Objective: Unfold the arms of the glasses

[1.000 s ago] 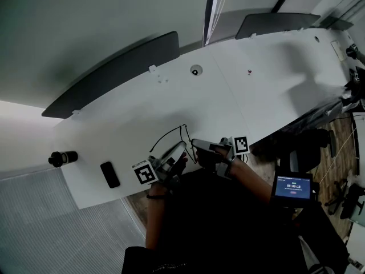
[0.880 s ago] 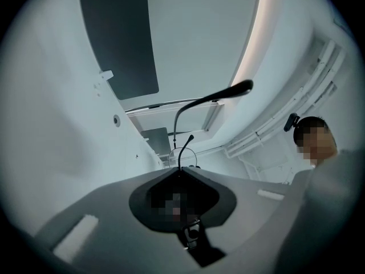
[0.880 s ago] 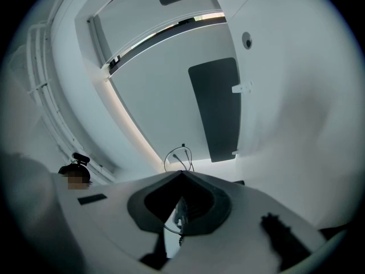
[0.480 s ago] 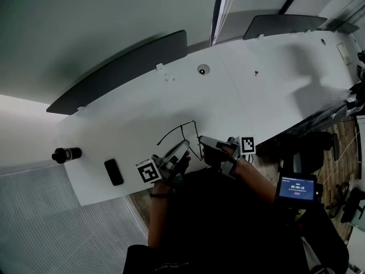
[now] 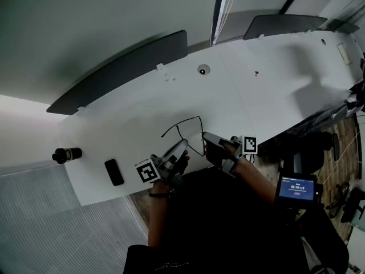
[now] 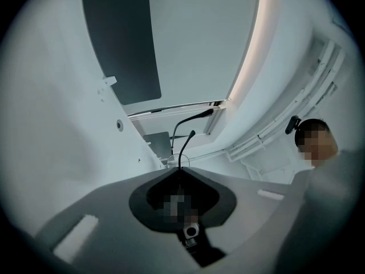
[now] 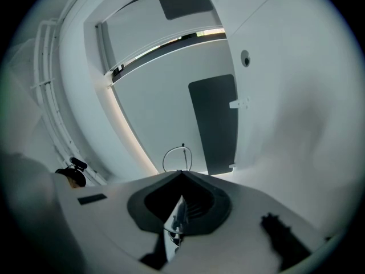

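Observation:
The glasses (image 5: 185,131) are a thin black wire frame held just above the white table (image 5: 256,90), near its front edge. My left gripper (image 5: 183,148) is shut on the frame from the left and my right gripper (image 5: 205,137) is shut on it from the right. In the left gripper view the jaws meet at the glasses (image 6: 183,147), and two thin black arms curve up and away past a small lens rim. Beyond the shut jaws in the right gripper view, a round lens rim (image 7: 177,158) sticks out. The held part of the frame is hidden between the pads.
A flat black object (image 5: 113,172) and a black cylinder (image 5: 65,153) lie at the table's left end. A dark panel (image 5: 122,72) stands along the far edge, and a round grommet (image 5: 202,70) sits mid-table. A small lit screen (image 5: 295,188) is at lower right, off the table.
The wire outline of the glasses has spread wider and now reaches further up and right between the grippers. Both grippers have stayed nearly in place, still shut.

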### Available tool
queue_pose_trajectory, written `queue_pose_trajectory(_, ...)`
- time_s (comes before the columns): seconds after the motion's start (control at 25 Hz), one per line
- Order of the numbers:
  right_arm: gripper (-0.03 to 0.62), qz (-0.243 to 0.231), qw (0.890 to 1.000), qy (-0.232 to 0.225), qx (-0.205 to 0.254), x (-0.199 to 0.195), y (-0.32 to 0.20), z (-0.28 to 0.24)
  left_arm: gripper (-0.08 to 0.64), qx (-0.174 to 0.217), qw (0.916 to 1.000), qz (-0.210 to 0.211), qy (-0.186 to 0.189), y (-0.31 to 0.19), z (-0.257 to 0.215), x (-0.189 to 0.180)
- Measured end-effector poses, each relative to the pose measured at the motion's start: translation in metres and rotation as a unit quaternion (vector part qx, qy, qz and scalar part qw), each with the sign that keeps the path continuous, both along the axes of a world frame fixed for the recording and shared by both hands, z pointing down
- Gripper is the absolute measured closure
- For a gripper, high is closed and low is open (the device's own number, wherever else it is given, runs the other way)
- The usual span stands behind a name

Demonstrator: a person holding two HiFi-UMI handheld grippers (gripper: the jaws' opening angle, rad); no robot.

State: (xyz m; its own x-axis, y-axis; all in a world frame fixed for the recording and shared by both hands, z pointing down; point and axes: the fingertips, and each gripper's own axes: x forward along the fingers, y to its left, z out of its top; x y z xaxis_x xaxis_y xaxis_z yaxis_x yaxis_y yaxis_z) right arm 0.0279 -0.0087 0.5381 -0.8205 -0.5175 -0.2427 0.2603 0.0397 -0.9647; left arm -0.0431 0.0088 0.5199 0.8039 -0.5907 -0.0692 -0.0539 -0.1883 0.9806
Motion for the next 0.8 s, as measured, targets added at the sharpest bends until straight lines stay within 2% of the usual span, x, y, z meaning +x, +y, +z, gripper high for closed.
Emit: queue_pose_trajectory(0.8,0.584,0.078,0.997,0.001,-0.002,0.027,-0.018,0.001,0.548,-0.006,0.9997,-0.018,0.015,0.004,-0.002,-0.005)
